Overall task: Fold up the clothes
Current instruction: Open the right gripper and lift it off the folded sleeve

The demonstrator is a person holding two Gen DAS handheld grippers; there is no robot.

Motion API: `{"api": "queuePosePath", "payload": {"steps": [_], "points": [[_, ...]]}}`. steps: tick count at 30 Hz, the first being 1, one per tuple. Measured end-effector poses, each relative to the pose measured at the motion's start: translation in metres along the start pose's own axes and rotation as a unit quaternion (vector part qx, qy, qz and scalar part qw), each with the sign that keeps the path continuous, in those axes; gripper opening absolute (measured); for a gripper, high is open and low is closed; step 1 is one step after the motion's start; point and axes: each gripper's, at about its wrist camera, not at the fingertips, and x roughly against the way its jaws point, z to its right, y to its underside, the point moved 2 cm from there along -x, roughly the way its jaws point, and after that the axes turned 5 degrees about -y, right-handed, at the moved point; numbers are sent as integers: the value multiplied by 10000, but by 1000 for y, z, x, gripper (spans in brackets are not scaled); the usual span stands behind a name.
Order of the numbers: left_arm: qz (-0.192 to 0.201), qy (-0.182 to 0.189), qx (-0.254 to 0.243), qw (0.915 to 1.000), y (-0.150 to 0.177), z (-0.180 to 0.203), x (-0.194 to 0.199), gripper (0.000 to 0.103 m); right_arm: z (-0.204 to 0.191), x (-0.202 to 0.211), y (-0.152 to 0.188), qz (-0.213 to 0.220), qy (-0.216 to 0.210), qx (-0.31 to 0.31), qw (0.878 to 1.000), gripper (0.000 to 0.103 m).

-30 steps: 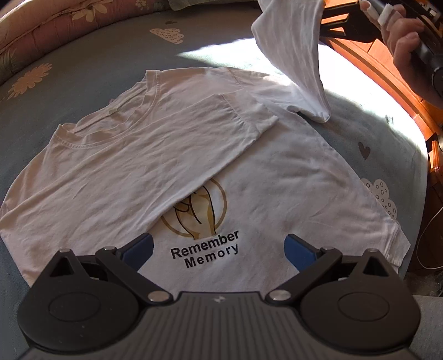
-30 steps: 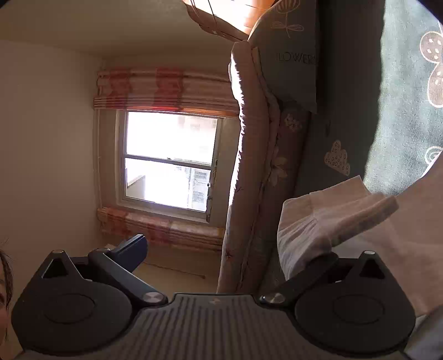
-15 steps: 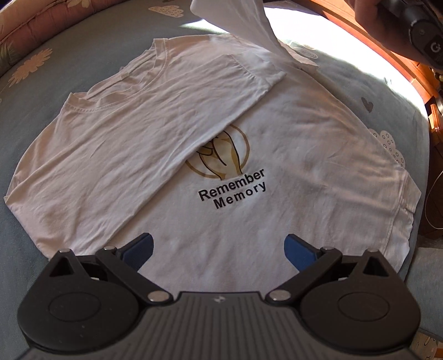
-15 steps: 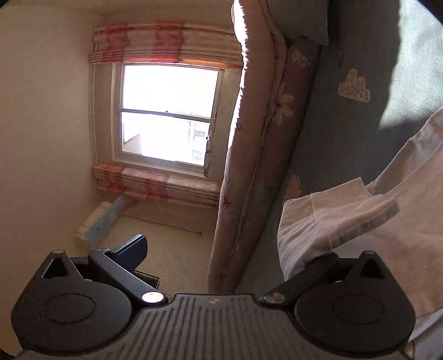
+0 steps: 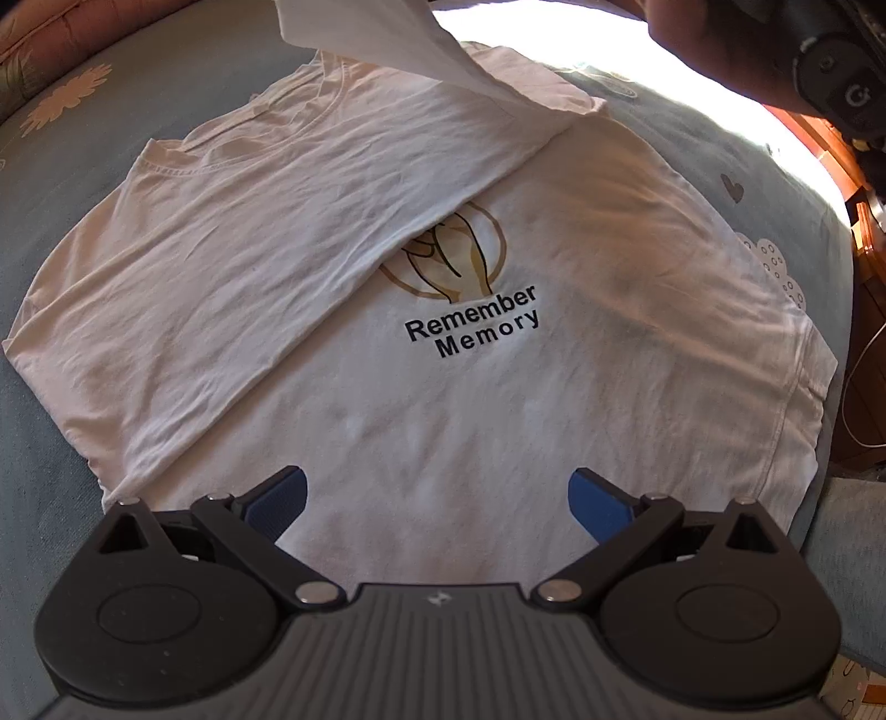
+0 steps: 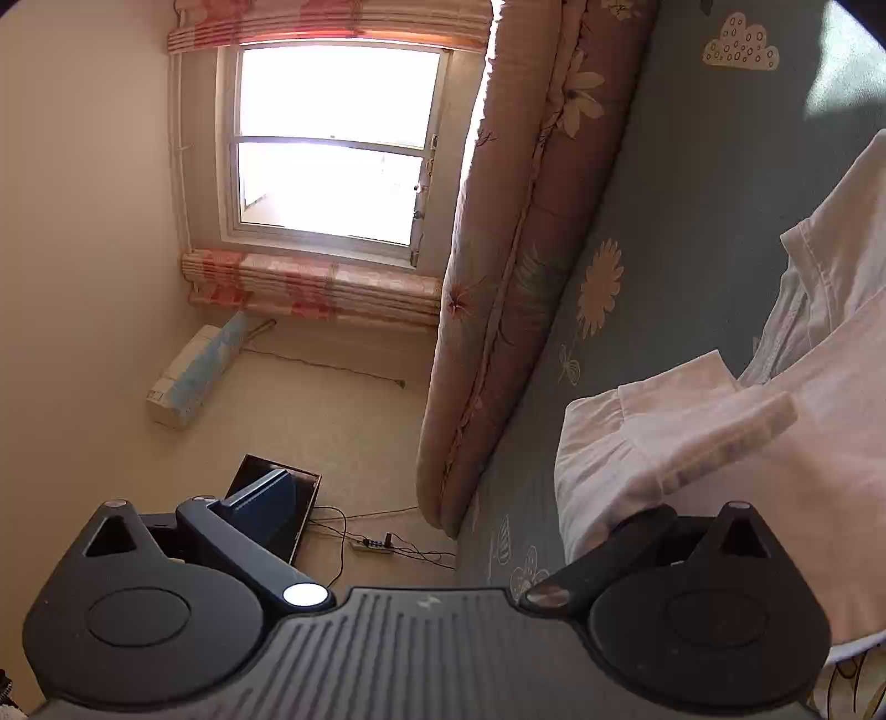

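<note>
White cotton T-shirt [image 5: 498,387] lies flat on the bed [image 5: 111,127], creased, thin fabric; left side already folded diagonally over the chest, half covering a round gold hand graphic [image 5: 448,260] above black "Remember Memory" lettering. Bed sheet is blue-grey with daisy, cloud and heart prints; a padded pinkish floral edge [image 6: 515,249] runs along it. Left gripper [image 5: 437,501] hovers over the shirt's lower hem, blue ribbed pads wide apart, holding nothing. Right gripper [image 6: 470,498]: jaws look spread, but its right finger is buried under a bunched sleeve cuff [image 6: 664,426], so whether it pinches the cloth can't be told. In the left wrist view that sleeve [image 5: 387,39] is lifted off the bed, its top cut off by the frame; a hand [image 5: 714,39] on the other handle is partly cropped and in shadow. Window [image 6: 332,138] blown out, nothing readable outside. Floor holds a pale box [image 6: 194,371], a dark flat tray-like thing [image 6: 277,509] and a power strip [image 6: 376,545] with cables; contents unclear.
</note>
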Motion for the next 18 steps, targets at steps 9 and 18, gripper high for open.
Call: {"api": "queuePosePath", "payload": {"steps": [9,18], "points": [[-71,42,158,9998,14,-8,-3,100,13,-28,27,-856,768,387,9926,103],[-148,88,327,9993,29,-11,-7,100,30,-50,69,-2221,2503,1803,9250,103]]}}
